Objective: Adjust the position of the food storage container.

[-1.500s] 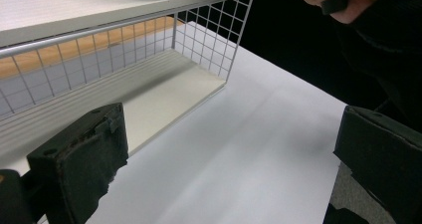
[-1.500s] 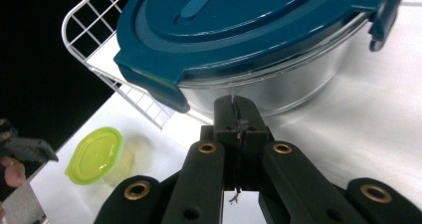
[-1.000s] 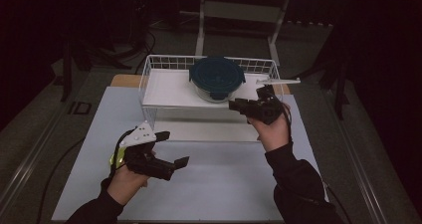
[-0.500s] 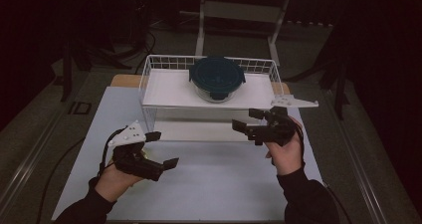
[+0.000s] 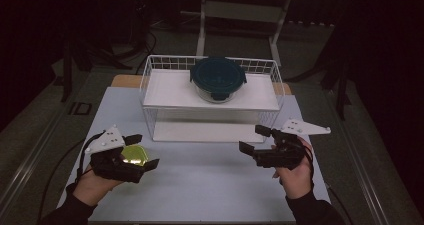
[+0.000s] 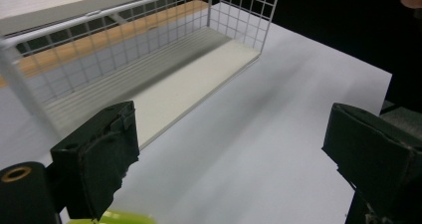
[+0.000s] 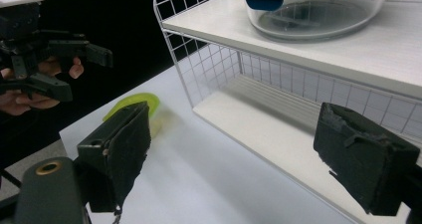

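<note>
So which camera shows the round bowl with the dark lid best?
The high view: the whole lidded bowl sits on the rack's top shelf. The right gripper view catches just its glass bottom.

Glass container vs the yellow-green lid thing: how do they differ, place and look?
The glass container sits on the wire rack's top shelf; the yellow-green disc lies on the table sheet, beside the left gripper. The container is a deep clear bowl closed by a dark teal clip lid; the disc looks flat and shallow. The container is the larger. Both are round, and neither gripper holds either; the right gripper is open too.
</note>
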The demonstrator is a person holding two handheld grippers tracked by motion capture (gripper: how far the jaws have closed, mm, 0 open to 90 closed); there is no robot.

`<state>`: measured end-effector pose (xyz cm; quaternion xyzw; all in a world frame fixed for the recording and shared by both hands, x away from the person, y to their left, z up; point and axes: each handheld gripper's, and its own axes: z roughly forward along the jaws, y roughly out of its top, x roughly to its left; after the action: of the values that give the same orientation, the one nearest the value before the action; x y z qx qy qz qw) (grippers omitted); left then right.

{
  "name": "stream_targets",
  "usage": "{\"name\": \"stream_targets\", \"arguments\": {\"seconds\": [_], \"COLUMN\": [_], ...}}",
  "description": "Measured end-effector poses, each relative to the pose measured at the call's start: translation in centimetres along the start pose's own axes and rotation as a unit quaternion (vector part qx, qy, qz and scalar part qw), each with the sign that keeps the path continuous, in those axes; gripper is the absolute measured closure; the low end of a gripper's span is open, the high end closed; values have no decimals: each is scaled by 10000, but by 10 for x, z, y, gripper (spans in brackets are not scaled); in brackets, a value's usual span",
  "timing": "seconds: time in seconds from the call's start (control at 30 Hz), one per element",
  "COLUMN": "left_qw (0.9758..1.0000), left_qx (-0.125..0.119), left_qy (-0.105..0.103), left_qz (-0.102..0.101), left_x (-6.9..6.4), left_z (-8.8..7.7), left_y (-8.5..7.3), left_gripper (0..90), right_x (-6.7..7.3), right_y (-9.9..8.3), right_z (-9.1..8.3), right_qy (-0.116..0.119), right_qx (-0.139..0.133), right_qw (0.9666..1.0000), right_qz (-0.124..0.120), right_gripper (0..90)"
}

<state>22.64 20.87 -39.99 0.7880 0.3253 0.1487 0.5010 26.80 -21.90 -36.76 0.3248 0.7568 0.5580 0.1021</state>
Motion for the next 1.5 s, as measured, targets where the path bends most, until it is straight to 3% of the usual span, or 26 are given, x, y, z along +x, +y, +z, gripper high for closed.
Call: {"name": "stream_targets", "arguments": {"seconds": [0.3, 0.57, 0.7, 0.87, 0.97, 1.3, 1.33, 1.37, 1.4, 1.5], "left_qw": [9998, 9987, 9975, 9952, 9947, 9880, 9858, 9858, 9841, 9823], "left_qx": [37, 82, 96, 102, 135, 471, 538, 538, 639, 773], "left_qy": [163, 428, 596, 848, 883, 1253, 1332, 1332, 1382, 1393], "left_qz": [-72, -251, -355, -471, -515, -769, -871, -871, -918, -982], "left_x": [8, 22, 30, 39, 42, 58, 63, 63, 68, 72], "left_z": [-17, -30, -36, -45, -47, -58, -59, -59, -59, -56], "left_y": [-17, -39, -50, -65, -70, -99, -106, -106, -113, -120], "left_gripper": [156, 240, 311, 467, 553, 784, 813, 839, 867, 881], "right_x": [6, 2, 0, -2, -2, -4, -4, -4, -5, -5], "right_y": [-15, -33, -40, -47, -48, -54, -55, -55, -55, -56], "right_z": [-8, -14, -16, -19, -20, -20, -19, -19, -19, -19], "right_qy": [-62, -140, -173, -215, -222, -225, -219, -219, -219, -211], "right_qx": [-7, 66, 125, 145, 147, 155, 167, 167, 172, 175], "right_qw": [9999, 9999, 9997, 9996, 9996, 9994, 9994, 9994, 9994, 9994], "right_qz": [-87, 28, 71, 106, 116, 192, 202, 202, 205, 223], "right_gripper": [145, 145, 145, 145, 145, 145, 145, 145, 145, 145]}}
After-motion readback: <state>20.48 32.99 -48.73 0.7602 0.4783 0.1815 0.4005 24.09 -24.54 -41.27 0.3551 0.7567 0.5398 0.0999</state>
